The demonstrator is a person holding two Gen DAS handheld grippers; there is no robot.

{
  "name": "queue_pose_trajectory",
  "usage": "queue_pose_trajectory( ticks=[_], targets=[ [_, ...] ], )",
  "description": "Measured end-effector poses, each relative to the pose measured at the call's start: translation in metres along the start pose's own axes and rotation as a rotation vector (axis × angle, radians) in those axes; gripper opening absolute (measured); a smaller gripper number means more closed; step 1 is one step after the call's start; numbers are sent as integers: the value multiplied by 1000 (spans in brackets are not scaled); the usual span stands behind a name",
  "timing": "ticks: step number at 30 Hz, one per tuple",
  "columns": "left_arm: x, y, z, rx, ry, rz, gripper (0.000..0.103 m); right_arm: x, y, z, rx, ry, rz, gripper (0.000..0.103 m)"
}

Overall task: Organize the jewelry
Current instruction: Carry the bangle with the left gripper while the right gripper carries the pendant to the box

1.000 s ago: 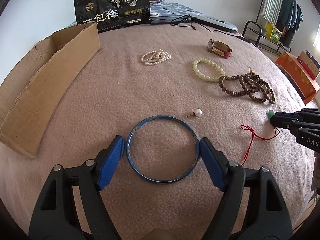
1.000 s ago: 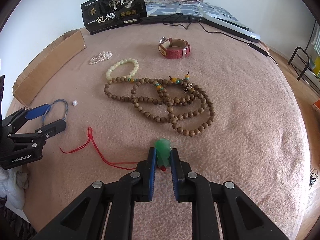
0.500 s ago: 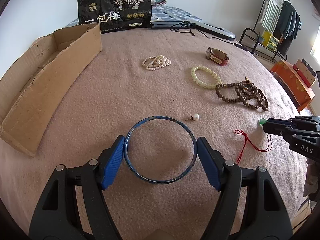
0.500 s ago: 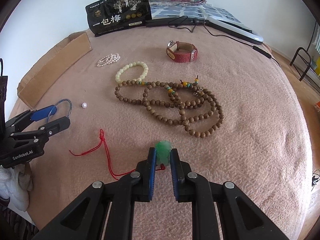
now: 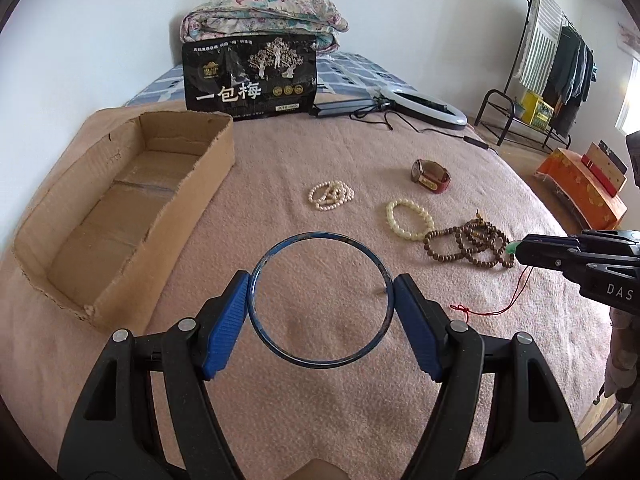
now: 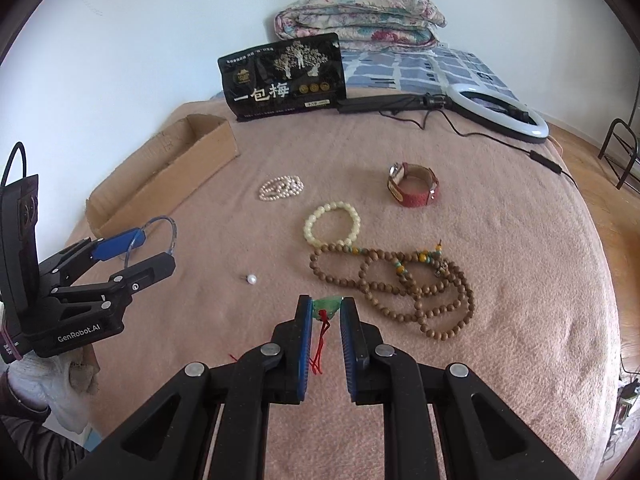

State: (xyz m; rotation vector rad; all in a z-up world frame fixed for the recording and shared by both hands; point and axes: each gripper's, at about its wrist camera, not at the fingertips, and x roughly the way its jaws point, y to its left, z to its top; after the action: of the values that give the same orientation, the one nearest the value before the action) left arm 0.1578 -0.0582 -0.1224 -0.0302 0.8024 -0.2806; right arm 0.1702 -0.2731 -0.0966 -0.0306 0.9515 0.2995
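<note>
Both grippers lifted: left gripper [image 5: 320, 300] clamps blue bangle [image 5: 320, 363], right gripper [image 6: 323, 312] pinches green pendant [image 6: 327, 306]. Carry level toward cardboard box [image 5: 208, 172], ten o'clock.

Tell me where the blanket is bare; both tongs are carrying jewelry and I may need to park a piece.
Free: the stretch between the cardboard box and the pearl strand, and the near blanket right of the wooden beads. The box itself looks empty. Crowded: the cluster of pale bracelet, watch and wooden beads; a loose pearl lies left of them.
</note>
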Motion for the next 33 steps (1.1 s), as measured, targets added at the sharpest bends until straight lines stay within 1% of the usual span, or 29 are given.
queue_pose_trajectory(
  ticks=[7,14,25,33],
  targets=[
    [-30,23,19,-23,-70,25,74,-10,34,38,-63,-53,31,12],
    [-50,54,32,-52,-113,61,74,-8,69,76,-107,-91,79,12],
    [-66,98,54,-86,-157,118,74,-4,122,124,-170,-143,133,12],
    [-70,122,66,-93,-164,159,74,3,153,162,-187,-168,173,12]
  ],
)
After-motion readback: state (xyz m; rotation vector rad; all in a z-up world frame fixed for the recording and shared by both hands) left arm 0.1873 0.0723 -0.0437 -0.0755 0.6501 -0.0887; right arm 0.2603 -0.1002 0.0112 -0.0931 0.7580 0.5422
